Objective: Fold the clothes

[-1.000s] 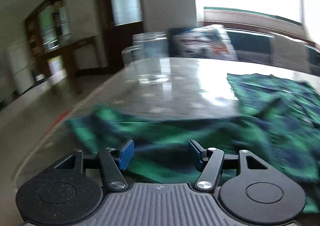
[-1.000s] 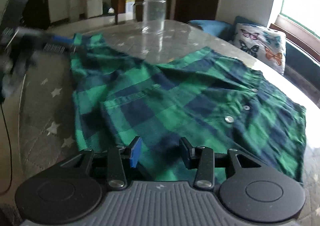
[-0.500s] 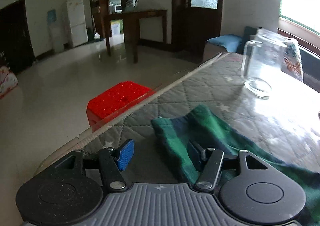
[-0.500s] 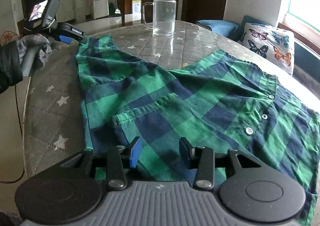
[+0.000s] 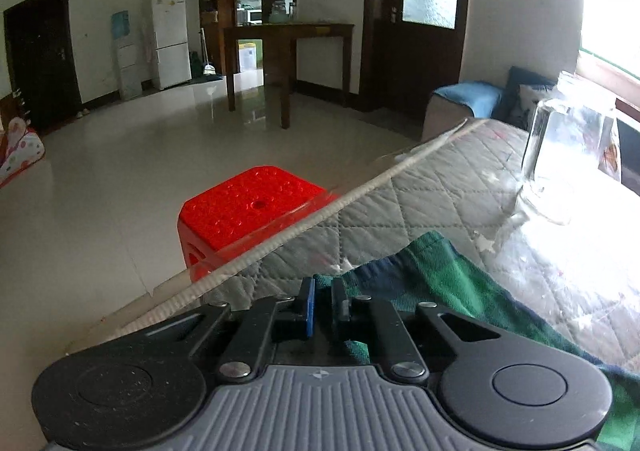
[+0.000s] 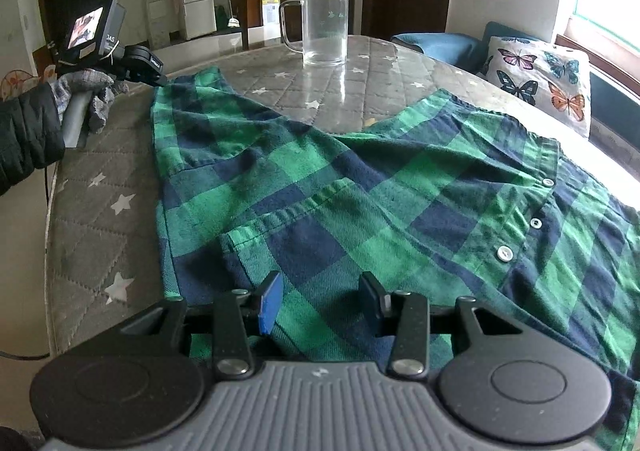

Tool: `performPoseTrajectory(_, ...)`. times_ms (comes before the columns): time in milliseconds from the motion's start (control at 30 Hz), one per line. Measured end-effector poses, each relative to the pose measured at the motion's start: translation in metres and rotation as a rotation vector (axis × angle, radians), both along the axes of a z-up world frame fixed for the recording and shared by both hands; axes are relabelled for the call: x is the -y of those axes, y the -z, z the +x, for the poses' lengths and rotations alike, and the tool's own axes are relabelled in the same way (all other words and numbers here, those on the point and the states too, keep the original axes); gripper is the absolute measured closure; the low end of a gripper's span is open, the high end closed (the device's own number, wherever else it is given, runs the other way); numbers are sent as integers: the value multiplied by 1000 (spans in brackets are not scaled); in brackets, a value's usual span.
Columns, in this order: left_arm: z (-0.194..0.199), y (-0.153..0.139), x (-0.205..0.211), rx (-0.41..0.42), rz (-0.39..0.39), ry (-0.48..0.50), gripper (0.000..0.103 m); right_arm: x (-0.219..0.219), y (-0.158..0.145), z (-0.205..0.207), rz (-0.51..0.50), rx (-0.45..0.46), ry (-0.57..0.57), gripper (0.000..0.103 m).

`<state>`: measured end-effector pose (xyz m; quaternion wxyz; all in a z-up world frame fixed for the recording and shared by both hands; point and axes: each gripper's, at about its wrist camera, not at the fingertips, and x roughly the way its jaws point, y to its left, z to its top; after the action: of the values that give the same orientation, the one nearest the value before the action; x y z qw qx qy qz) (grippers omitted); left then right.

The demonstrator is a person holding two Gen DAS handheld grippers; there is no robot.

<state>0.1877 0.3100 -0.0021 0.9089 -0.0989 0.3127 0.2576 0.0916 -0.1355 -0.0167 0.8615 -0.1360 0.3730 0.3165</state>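
Note:
A green and navy plaid shirt (image 6: 360, 179) lies spread on the quilted grey table (image 6: 100, 191). Its far left corner (image 5: 440, 283) reaches the table edge. My left gripper (image 5: 323, 303) is at that corner, its jaws closing with the cloth's edge pinched between the pads. The right wrist view shows the left gripper (image 6: 162, 80) held by a gloved hand (image 6: 92, 91) at that same corner. My right gripper (image 6: 322, 303) stands open low over the shirt's near hem, the fabric lying flat beneath its fingers.
An empty glass mug (image 6: 324, 27) stands on the table beyond the shirt, seen in the left wrist view as the glass mug (image 5: 568, 163) to the right. A red stool (image 5: 248, 211) sits on the floor past the table edge. A butterfly cushion (image 6: 540, 79) lies at the far right.
My left gripper swung across to the shirt's far left corner and its jaws went from wide apart to pinched on the cloth. The right gripper stayed in place.

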Motion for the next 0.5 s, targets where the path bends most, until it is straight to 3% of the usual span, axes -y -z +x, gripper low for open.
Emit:
performPoseTrajectory(100, -2, -1, -1, 12, -40, -4, 91, -1, 0, 0, -1, -1, -1, 60)
performPoseTrajectory(133, -5, -2, -2, 17, -57, -2, 85, -1, 0, 0, -2, -1, -2, 60)
performPoseTrajectory(167, -8, -3, -4, 23, -73, -1, 72, -1, 0, 1, -1, -2, -2, 60)
performPoseTrajectory(267, -14, -3, -2, 29, -78, 14, 60, -1, 0, 1, 0, -1, -1, 60)
performPoseTrajectory(400, -13, -2, 4, 22, -50, 32, 58, -2, 0, 1, -2, 2, -1, 60)
performPoseTrajectory(500, -9, -2, 4, 23, -48, 41, 66, -2, 0, 1, -1, 3, 1, 60)
